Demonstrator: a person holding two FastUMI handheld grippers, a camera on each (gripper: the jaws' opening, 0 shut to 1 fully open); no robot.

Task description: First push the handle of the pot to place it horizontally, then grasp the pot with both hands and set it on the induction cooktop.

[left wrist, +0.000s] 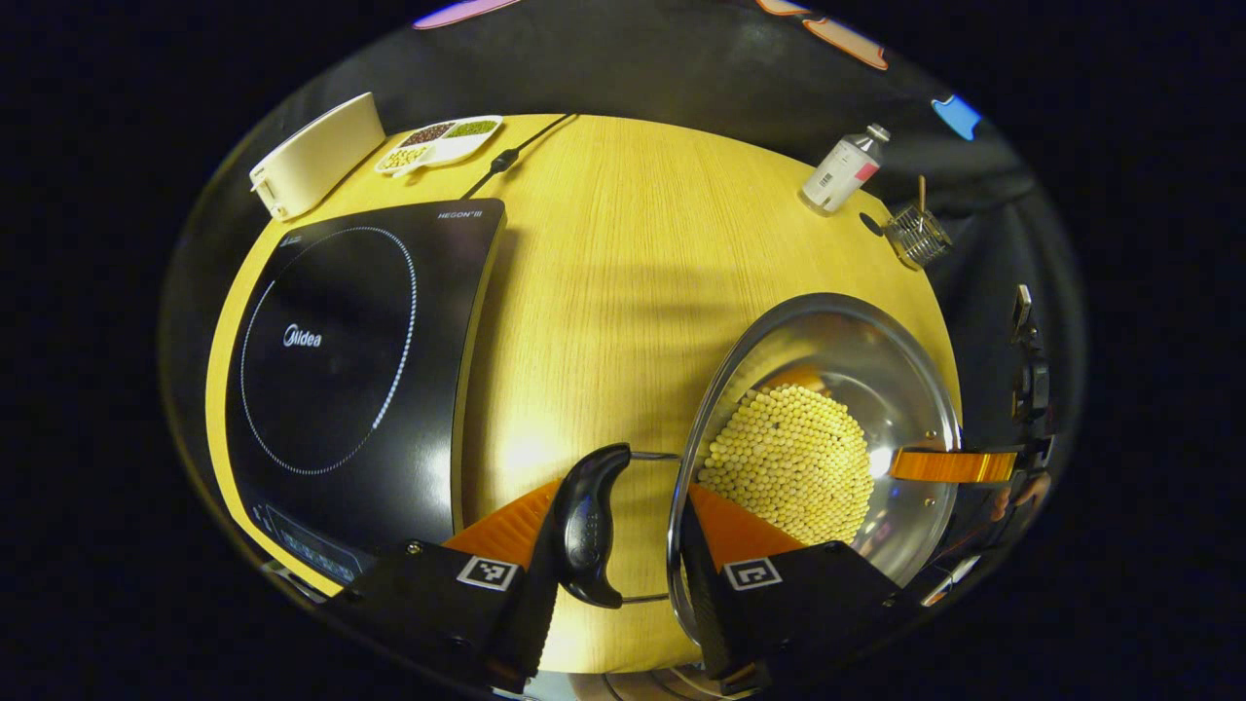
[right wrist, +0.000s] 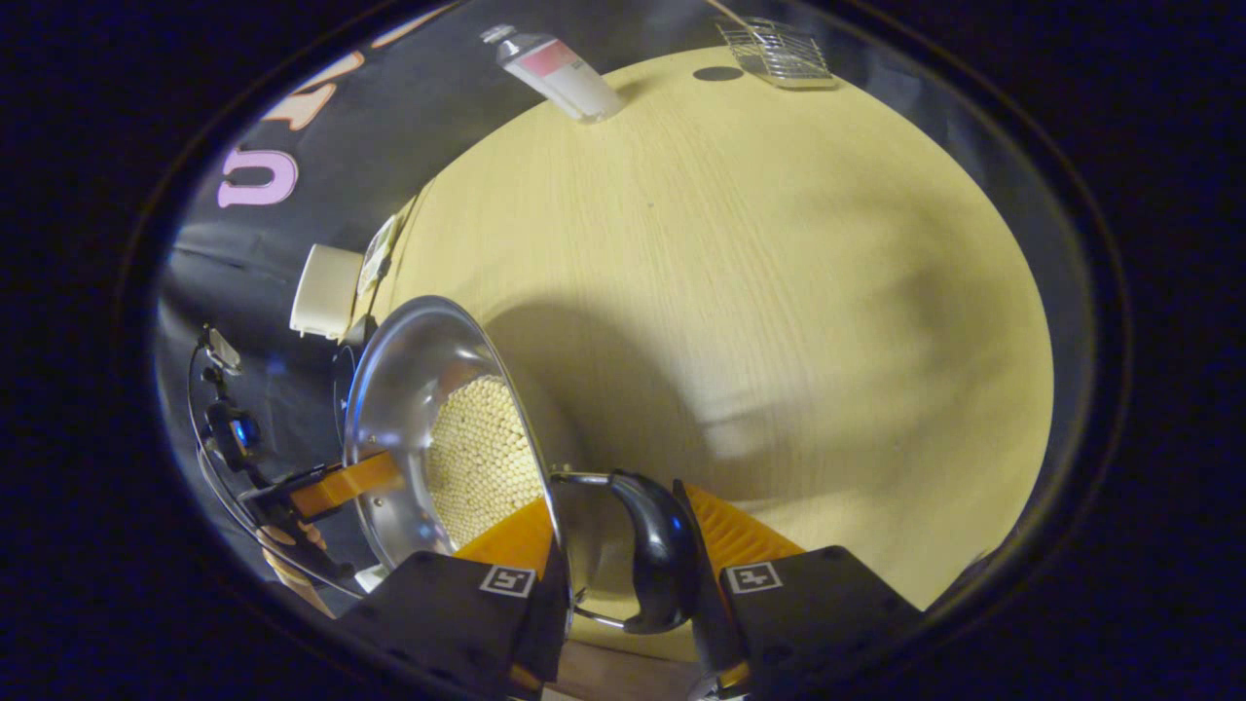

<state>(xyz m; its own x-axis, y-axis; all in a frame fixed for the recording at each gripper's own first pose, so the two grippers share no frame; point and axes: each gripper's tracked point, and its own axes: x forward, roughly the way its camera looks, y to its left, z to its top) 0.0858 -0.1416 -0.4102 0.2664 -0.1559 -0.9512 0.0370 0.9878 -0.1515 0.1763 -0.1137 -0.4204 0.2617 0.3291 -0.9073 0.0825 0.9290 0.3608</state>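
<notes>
On the wooden table (left wrist: 623, 253), right of the cooktop (left wrist: 341, 370), the steel pot (left wrist: 827, 341) sits with a gripper on each side.

Full of pale beads (left wrist: 788, 458), it needs a hold on both sides to travel level. The left gripper (left wrist: 623, 545) straddles the near black handle (left wrist: 589, 526) and rim, but I cannot tell if its fingers press. The right gripper (right wrist: 623, 555) does likewise at the opposite handle (right wrist: 657, 550). A bottle (left wrist: 842, 170), wire basket (left wrist: 915, 234) and snack tray (left wrist: 443, 141) stand well clear.
</notes>
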